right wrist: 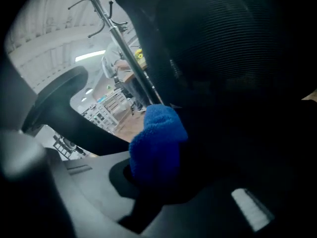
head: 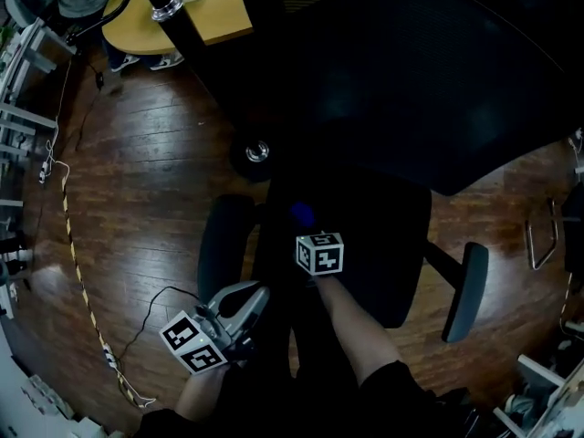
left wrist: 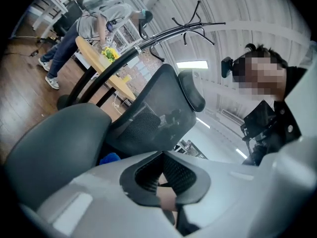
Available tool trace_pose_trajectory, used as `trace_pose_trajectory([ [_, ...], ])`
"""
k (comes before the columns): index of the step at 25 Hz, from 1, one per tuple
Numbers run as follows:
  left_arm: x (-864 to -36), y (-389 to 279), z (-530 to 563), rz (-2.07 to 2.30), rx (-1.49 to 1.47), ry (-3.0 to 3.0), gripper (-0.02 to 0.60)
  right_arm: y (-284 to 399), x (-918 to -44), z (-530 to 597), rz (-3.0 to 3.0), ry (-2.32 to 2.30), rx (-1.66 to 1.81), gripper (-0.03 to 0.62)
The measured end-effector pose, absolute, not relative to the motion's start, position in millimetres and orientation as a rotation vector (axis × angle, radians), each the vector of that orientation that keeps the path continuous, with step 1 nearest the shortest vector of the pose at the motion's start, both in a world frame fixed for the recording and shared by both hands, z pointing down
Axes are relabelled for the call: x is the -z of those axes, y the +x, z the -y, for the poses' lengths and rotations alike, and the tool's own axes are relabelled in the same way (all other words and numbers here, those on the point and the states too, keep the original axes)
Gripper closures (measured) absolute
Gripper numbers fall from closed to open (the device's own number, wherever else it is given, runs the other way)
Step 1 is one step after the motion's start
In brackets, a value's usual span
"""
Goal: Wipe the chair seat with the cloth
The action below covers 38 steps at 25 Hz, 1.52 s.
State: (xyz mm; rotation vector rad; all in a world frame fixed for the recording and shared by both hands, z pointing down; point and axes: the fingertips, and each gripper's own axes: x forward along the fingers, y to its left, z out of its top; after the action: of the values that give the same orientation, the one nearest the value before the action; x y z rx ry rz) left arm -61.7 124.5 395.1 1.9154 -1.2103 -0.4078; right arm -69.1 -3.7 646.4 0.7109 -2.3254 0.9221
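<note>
The right gripper [right wrist: 144, 175] has its jaws closed on a bunched blue cloth [right wrist: 158, 143], which bulges out past the tips at the centre of the frame. The left gripper [left wrist: 161, 155] has its jaws drawn together at the tips with nothing between them.

To wipe well, I judge the cloth should be pressed flat so that the wad, not the jaw tips, meets the seat [head: 370, 245]. It should then be drawn in long overlapping passes from the rear edge toward the front. The free gripper could steady the armrest [left wrist: 54, 148] so the chair does not swivel.

The head view alone shows the layout: the cloth is a small blue spot over the dark seat at mid-frame, and the left gripper hangs off to the lower left over the wooden floor [head: 137, 199]. It is too dark there to tell whether cloth and seat touch. Only the right gripper view shows the grip on the cloth. Only the left gripper view shows the mesh chair back [left wrist: 153, 113] upright, and a person [left wrist: 94, 24] at a table [left wrist: 106, 68] in the upper left.
</note>
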Motion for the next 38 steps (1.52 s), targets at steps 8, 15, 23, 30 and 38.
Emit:
trace_pose_trajectory([
  [8, -399, -82, -140, 1.278, 0.441, 1.877, 0.591, -109, -666, -35, 2.340, 0.573, -0.831, 0.559],
  [15, -401, -68, -135, 1.220, 0.426, 1.913, 0.591, -33, -684, -13, 2.258, 0.734, -0.818, 0.559],
  [23, -405, -33, -111, 1.093, 0.367, 1.991, 0.591, 152, -691, 25, 2.063, 1.053, -0.747, 0.559],
  [30, -409, -17, -104, 1.047, 0.330, 2.014, 0.591, 274, -676, 46, 1.937, 1.300, -0.809, 0.559],
  [38, -401, -13, -103, 1.047, 0.317, 2.022, 0.591, 278, -670, 50, 1.936, 1.291, -0.838, 0.559],
])
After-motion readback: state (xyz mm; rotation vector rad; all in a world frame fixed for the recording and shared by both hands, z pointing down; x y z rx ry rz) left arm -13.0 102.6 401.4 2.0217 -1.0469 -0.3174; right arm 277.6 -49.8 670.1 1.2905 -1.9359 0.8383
